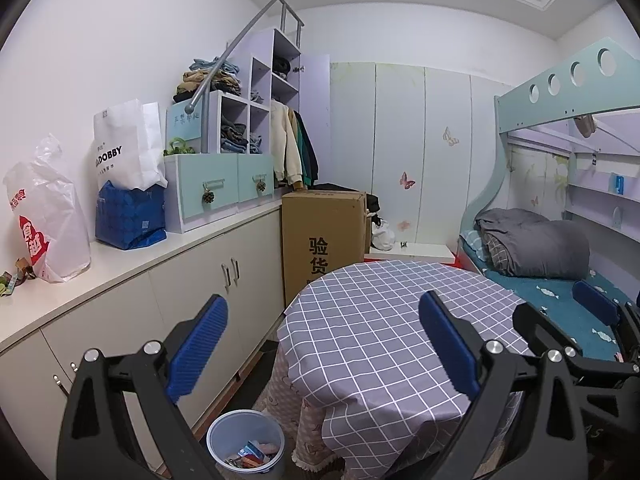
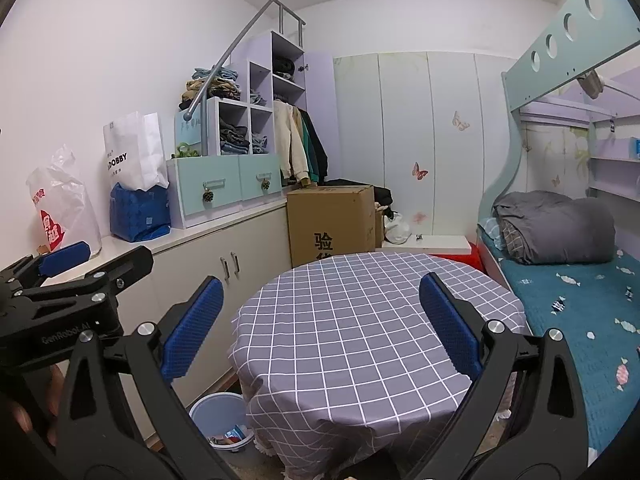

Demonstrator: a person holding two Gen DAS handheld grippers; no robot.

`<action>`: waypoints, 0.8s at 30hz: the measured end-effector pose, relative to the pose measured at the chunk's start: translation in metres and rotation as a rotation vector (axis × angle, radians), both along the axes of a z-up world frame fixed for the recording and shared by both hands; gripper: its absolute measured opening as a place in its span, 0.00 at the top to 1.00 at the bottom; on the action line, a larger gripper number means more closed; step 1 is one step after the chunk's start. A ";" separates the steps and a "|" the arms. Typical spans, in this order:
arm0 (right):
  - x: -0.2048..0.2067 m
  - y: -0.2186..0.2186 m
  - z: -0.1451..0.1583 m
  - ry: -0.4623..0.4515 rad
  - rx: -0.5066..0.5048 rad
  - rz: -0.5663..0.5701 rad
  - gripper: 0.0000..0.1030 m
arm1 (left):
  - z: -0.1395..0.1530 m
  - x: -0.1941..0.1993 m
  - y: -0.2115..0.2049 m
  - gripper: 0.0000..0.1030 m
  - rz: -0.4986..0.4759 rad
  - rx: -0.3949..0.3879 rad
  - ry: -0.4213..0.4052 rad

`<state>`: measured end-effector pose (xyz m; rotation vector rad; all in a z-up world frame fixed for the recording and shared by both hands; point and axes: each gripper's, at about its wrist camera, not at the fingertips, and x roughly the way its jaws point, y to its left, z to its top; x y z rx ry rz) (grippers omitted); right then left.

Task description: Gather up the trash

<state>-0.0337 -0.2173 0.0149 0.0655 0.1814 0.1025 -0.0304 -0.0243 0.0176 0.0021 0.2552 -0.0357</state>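
Observation:
A white trash bin (image 1: pixel 246 446) stands on the floor left of the round table (image 1: pixel 384 320), with colourful wrappers inside; it also shows in the right wrist view (image 2: pixel 220 424), partly behind my finger. My left gripper (image 1: pixel 320 344) is open and empty, held above the table's near left side. My right gripper (image 2: pixel 316 324) is open and empty above the table (image 2: pixel 360 320). The left gripper also shows at the left of the right wrist view (image 2: pixel 64 264); the right gripper shows at the right edge of the left wrist view (image 1: pixel 592 312). The checked grey tablecloth bears nothing.
A white counter with cabinets (image 1: pixel 132 264) runs along the left wall, carrying plastic bags (image 1: pixel 48 216), a blue pack (image 1: pixel 130 216) and small wrappers (image 1: pixel 16 276). A cardboard box (image 1: pixel 324 232) stands behind the table. A bunk bed (image 2: pixel 560 264) is at the right.

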 end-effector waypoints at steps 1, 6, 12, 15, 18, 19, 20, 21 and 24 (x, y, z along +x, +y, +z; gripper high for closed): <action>0.000 0.000 -0.001 0.001 0.001 0.000 0.06 | 0.000 0.000 0.000 0.08 0.001 0.003 -0.001; -0.001 -0.001 -0.002 0.002 -0.001 -0.002 0.06 | -0.001 0.000 -0.001 0.08 0.000 0.008 -0.002; -0.001 -0.001 -0.004 0.007 0.000 -0.001 0.06 | -0.003 -0.001 -0.002 0.08 -0.001 0.014 0.000; -0.001 -0.001 -0.004 0.009 0.001 -0.001 0.06 | -0.004 -0.001 -0.002 0.08 -0.003 0.015 0.001; 0.000 0.000 -0.004 0.008 0.000 -0.002 0.06 | -0.005 -0.001 -0.002 0.08 -0.005 0.015 0.004; 0.000 0.000 -0.004 0.009 0.000 -0.001 0.06 | -0.006 -0.001 -0.002 0.08 -0.005 0.015 0.005; 0.000 0.000 -0.004 0.010 0.001 -0.001 0.06 | -0.007 -0.001 -0.002 0.08 -0.005 0.015 0.007; 0.000 -0.001 -0.005 0.011 0.001 -0.001 0.06 | -0.006 -0.001 -0.002 0.08 -0.005 0.015 0.007; 0.000 -0.001 -0.004 0.010 0.000 -0.001 0.06 | -0.007 -0.001 -0.002 0.08 -0.005 0.017 0.006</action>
